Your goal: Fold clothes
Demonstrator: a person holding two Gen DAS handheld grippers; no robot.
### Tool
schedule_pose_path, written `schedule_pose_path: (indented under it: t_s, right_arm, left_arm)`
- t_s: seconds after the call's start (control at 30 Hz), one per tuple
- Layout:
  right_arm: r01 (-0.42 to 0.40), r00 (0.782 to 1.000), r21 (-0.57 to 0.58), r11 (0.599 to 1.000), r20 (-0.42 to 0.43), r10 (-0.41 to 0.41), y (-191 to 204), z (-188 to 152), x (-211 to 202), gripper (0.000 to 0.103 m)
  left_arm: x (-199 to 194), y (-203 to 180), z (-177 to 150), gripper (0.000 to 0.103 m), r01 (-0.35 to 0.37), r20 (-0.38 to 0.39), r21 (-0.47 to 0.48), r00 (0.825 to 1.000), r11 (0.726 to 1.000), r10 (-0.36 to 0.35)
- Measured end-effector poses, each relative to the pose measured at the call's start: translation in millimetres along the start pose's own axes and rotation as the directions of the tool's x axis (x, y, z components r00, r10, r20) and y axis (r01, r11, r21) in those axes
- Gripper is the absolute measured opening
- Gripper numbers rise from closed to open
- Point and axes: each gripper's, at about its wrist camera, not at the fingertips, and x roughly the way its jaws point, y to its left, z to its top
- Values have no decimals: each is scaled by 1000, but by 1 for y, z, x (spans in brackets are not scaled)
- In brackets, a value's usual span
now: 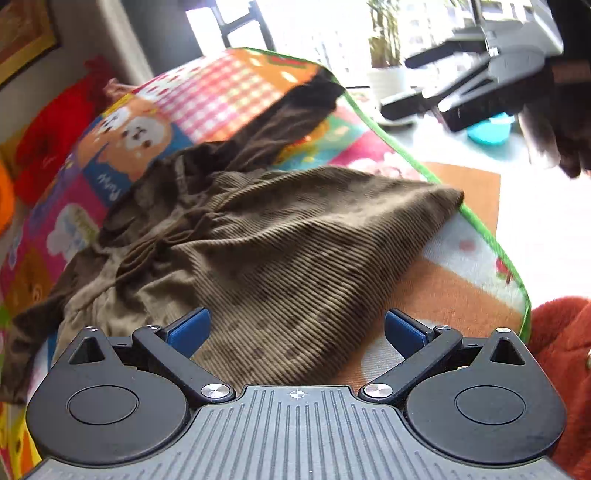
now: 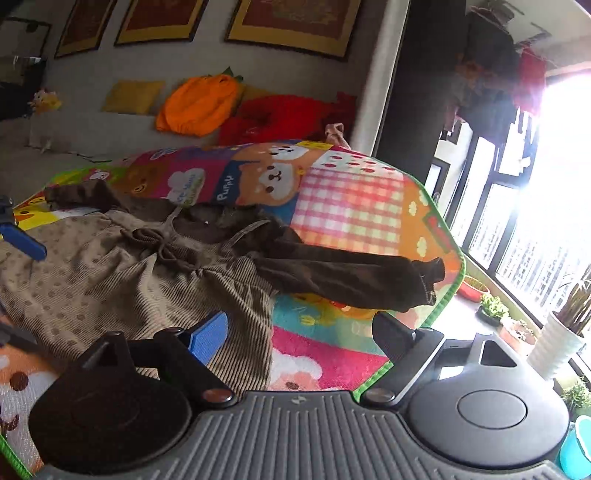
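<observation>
Two grippers are at work over a bright cartoon-printed play mat (image 2: 351, 206) edged in green, and we see the garment spread across it: a brown corduroy dress (image 2: 110, 280) with faint dots, thin straps and a drawstring bow (image 2: 166, 247) at the chest. Its darker brown sleeve (image 2: 351, 277) stretches out to our right in the right wrist view, the cuff lying near the mat's green border. In the left wrist view the dress (image 1: 288, 236) looks bunched, with a raised fold of skirt reaching toward the mat's edge and the dark sleeve running away behind it. Our left gripper (image 1: 295, 328) has its blue-padded jaws spread wide just above the ribbed cloth; nothing is pinched between them. Our right gripper (image 2: 299, 332) also stands wide apart, its blue pad over the skirt's side edge and the other finger out over bare mat; no cloth is caught between the jaws. We can also spot the right gripper from the left camera, up in the top right corner, carried by a hand in a dark sleeve. Behind the mat, an orange pumpkin-shaped cushion (image 2: 199, 103) and a red plush (image 2: 280, 118) lean against the wall under framed pictures (image 2: 295, 26). Potted plants (image 2: 491, 308) sit by the bright window on the right.
</observation>
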Motion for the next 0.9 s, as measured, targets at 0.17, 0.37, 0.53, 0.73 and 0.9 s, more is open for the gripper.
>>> schedule_pose_path:
  t_s: [0.17, 0.37, 0.53, 0.73, 0.9]
  right_arm:
    - [-138, 989, -111, 984, -66, 131, 23, -24, -14, 83]
    - [-267, 956, -197, 943, -175, 234, 62, -46, 0, 65]
    - [-282, 951, -81, 956, -153, 267, 51, -26, 18, 12]
    - [-284, 956, 33, 958, -68, 285, 26, 1, 13, 10]
    - [-336, 941, -72, 939, -71, 331, 37, -5, -9, 10]
  left_arm:
    - [-6, 21, -8, 103, 56, -6, -82, 998, 995, -57]
    - [-29, 40, -14, 103, 68, 46, -182, 997, 981, -61]
    - [-18, 12, -14, 100, 9, 29, -31, 1000, 999, -8]
    - [11, 12, -3, 32, -65, 24, 55, 998, 996, 64]
    - [-5, 59, 16, 11, 11, 71, -105, 998, 994, -4]
